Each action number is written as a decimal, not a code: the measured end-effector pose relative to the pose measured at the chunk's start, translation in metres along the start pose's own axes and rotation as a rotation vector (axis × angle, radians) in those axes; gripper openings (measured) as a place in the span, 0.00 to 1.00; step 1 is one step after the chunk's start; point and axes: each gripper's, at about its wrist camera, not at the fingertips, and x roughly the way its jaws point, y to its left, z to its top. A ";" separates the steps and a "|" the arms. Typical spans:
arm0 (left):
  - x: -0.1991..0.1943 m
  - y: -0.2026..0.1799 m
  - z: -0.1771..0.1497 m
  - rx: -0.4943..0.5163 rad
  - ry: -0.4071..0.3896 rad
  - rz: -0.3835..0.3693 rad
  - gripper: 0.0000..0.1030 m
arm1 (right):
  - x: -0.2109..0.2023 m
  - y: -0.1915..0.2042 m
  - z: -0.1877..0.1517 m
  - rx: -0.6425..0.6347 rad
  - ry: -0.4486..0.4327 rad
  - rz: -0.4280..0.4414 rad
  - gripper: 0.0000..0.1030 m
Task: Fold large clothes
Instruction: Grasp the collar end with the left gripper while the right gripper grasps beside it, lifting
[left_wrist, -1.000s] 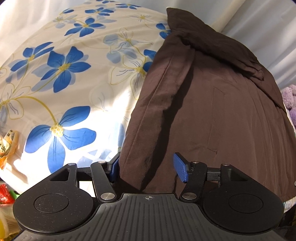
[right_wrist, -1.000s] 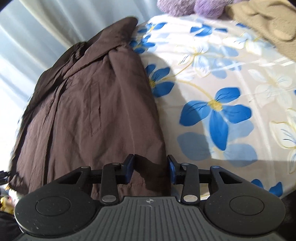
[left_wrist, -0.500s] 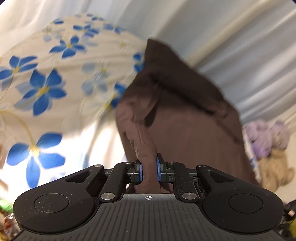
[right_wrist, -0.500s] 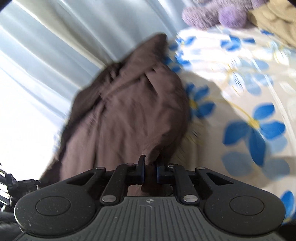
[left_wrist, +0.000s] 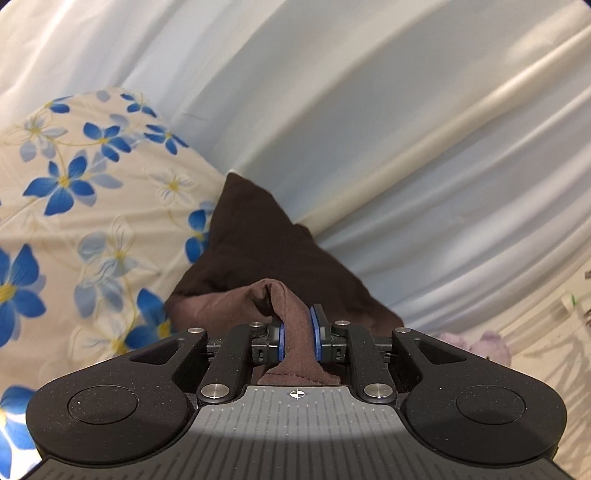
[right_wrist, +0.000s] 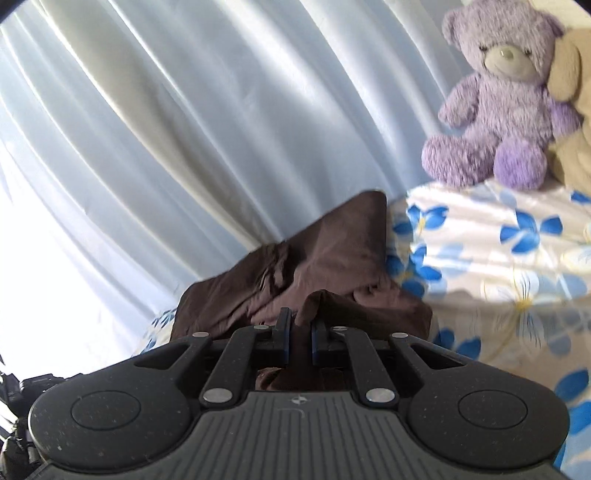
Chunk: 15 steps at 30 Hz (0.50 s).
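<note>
The right hand-held gripper (right_wrist: 300, 341) pinches a fold of brown garment (right_wrist: 325, 251) above the flowered bed (right_wrist: 517, 280); a purple teddy bear (right_wrist: 498, 99) sits at its far edge.

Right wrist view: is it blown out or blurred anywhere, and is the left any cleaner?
Right wrist view: curtain blown out white at the left edge, brown garment slightly soft, fisheye bends the pleats. Left wrist view: even light, sharp fabric in the tool, and a pale glare band across its housing.

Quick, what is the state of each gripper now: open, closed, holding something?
Left gripper: closed on a bunched fold of the brown garment.
Right gripper: closed on another fold of the brown garment.
</note>
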 end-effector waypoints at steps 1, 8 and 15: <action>0.004 -0.001 0.005 -0.004 -0.006 -0.006 0.15 | 0.004 0.002 0.005 -0.002 -0.008 -0.005 0.09; 0.027 -0.001 0.041 -0.047 -0.049 -0.030 0.15 | 0.032 0.014 0.040 -0.048 -0.074 -0.061 0.09; 0.065 0.007 0.077 -0.109 -0.077 -0.023 0.15 | 0.063 0.014 0.080 -0.060 -0.167 -0.123 0.09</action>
